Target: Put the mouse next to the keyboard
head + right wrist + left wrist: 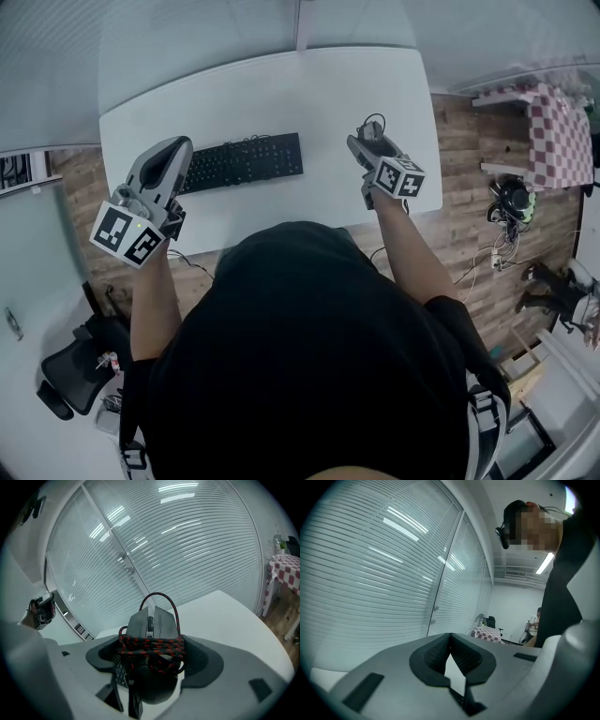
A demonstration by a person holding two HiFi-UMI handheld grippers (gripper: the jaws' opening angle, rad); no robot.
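The mouse [157, 620], wrapped in its red-and-black cable [152, 645], is clamped in the right gripper [152, 663] above the worktop's [281, 94] right edge. The keyboard [242, 161] lies near the front edge. The left gripper [450, 641] is closed and empty.

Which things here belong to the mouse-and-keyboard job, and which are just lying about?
Job: mouse, wrapped in its cable, held in the right gripper; keyboard; white table.
Lying about: checked table; office chair; floor cables.
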